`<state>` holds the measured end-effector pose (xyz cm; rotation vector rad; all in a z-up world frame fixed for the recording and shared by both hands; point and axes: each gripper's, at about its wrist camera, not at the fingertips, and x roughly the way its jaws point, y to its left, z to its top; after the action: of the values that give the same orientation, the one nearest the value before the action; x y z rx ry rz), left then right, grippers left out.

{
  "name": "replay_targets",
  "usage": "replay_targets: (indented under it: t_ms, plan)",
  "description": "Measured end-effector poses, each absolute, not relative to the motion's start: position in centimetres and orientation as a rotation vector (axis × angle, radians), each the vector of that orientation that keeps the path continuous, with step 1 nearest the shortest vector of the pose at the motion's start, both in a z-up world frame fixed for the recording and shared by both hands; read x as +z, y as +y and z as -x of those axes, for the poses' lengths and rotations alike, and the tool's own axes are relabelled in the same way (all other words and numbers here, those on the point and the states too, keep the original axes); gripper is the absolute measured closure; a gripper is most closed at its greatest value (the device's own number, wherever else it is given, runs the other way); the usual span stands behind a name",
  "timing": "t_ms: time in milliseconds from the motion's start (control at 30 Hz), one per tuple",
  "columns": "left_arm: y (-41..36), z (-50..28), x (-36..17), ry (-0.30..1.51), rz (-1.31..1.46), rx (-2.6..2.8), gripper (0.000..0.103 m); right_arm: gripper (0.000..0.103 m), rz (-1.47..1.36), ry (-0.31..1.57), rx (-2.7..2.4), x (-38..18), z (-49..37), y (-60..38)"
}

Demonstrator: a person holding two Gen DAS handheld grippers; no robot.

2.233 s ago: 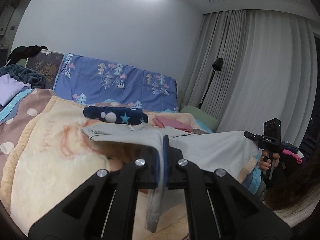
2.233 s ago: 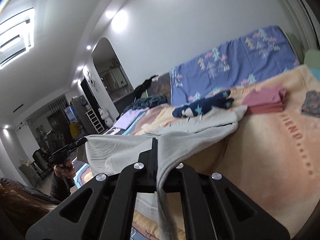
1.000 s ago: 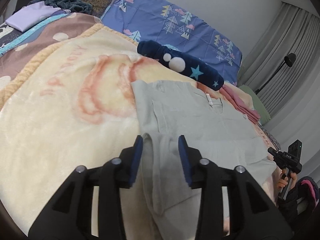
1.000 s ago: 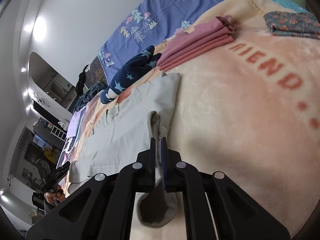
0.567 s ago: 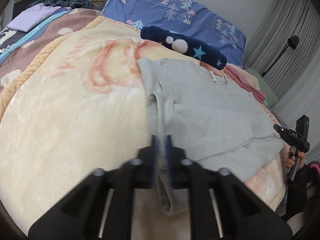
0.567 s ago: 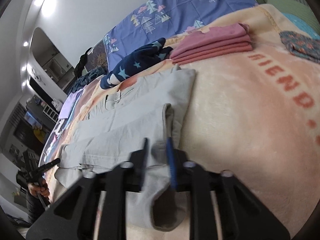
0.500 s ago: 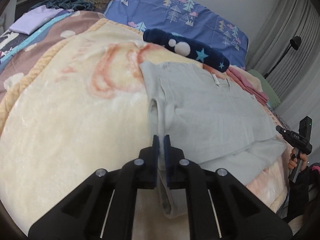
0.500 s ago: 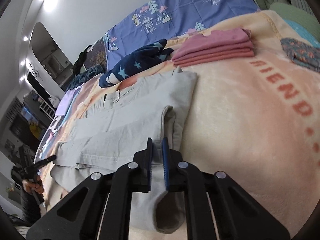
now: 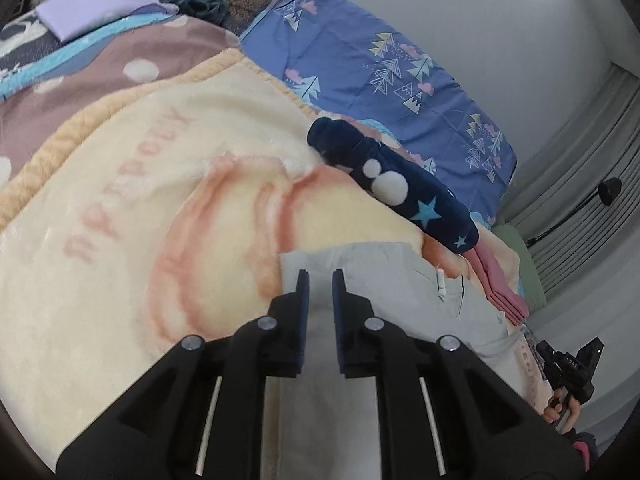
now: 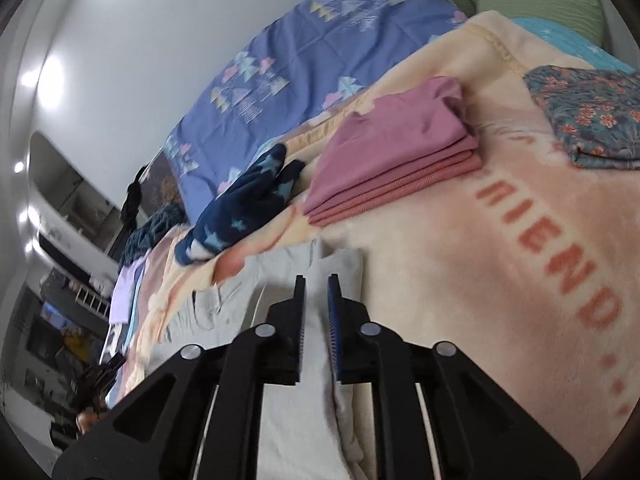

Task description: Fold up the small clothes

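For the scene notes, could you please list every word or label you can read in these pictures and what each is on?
"FRIEND...": orange letters on the cream blanket, right wrist view; the first letters are blurred.
Orange lettering on the same blanket, left wrist view: too smeared to read.
White tag on the grey garment: too small to read.

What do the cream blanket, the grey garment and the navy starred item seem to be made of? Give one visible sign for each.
Cream blanket: plush fleece, probably synthetic; fuzzy nap, soft-edged printed letters.
Grey garment: thin matte knit, possibly cotton; lies flat with crisp folds and a small sewn tag.
Navy starred item: thick fluffy fleece, it seems; rounded, bulky roll, matte pile.
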<state>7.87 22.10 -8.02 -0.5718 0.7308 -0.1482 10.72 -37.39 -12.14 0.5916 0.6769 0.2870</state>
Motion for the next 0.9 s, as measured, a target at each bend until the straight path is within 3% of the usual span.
replay_targets:
  t_ms: [100, 200, 467, 600, 900]
  plan:
    - [22.2, -6.5, -9.0, 0.722, 0.516, -0.169, 0.07, 0.074, -0.454, 0.689, 0.288, -12.2, -10.1, -36.4]
    - [22.0, -6.2, -9.6, 0.752, 0.463, -0.178, 0.067, 0.074, -0.447, 0.722, 0.293, -12.6, -11.4, -36.0]
    - [21.4, -8.2, -10.7, 0.806, 0.405, -0.17, 0.067, 0.074, -0.423, 0.809, 0.307, -14.2, -16.0, -34.8]
    - [20.9, -9.4, -11.0, 0.822, 0.372, -0.192, 0.077, 0.074, -0.411, 0.818, 0.334, -14.5, -17.0, -34.4]
    - [19.5, -11.6, -11.1, 0.848, 0.285, -0.21, 0.077, 0.074, -0.358, 0.835, 0.375, -14.8, -18.1, -33.0]
